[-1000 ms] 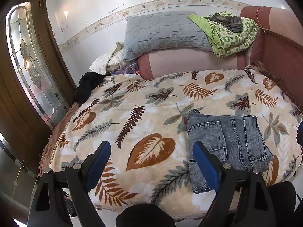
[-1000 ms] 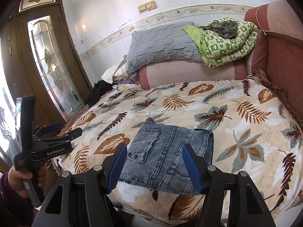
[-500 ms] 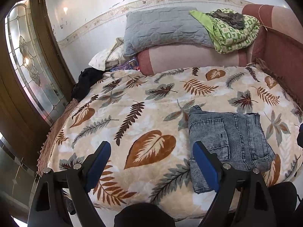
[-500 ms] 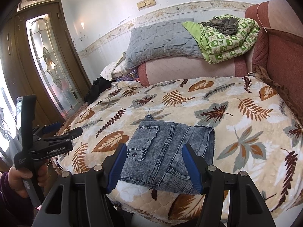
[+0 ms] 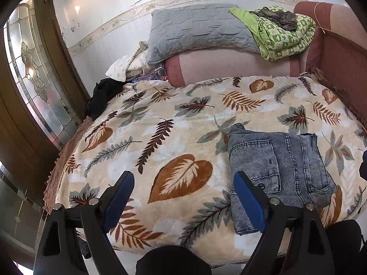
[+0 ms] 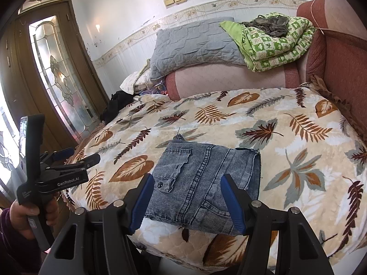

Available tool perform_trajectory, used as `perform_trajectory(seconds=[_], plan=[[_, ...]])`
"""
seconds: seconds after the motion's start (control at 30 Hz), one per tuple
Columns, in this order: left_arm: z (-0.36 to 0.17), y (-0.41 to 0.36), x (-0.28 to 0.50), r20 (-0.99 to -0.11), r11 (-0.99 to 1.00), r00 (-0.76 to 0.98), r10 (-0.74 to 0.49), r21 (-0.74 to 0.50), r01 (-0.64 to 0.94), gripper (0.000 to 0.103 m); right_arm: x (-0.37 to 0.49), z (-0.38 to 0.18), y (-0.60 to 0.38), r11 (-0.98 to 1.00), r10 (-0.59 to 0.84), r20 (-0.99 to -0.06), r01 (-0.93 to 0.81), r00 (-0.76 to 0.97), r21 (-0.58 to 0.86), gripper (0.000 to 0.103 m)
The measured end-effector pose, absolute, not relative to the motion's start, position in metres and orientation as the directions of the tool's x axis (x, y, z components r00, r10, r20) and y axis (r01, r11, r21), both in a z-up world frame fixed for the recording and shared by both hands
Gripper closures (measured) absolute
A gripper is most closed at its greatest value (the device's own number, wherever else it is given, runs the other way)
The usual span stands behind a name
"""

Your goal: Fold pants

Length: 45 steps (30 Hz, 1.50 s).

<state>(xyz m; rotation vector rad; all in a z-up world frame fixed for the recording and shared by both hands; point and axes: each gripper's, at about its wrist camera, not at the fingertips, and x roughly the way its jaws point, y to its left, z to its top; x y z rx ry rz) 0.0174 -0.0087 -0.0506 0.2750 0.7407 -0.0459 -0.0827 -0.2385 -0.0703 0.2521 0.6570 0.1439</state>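
Left gripper (image 5: 181,184): jaws spread wide, nothing between the blue pads (image 5: 118,200), tilted downward, held off the near edge below. Seen from the right wrist as a black tool (image 6: 62,171) out to the left of the right gripper, gripped at its handle by the left hand (image 6: 27,216), fingers wrapped round it, dark purple sleeve (image 6: 9,238) at the wrist. Right gripper (image 6: 187,197): jaws parted, slightly less wide, pads (image 6: 234,202) clear of any contact, nothing pinched, angled downward. Right hand out of view.
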Motion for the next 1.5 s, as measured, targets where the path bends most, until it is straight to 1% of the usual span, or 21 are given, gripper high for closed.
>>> perform_trajectory(seconds=[1.5], plan=[[-0.068,-0.008,0.040,-0.708,0.962,0.703,0.065,0.231,0.144,0.015,-0.059,-0.088,-0.238,0.961,0.212,-0.634,-0.041,0.744,0.274,0.039]])
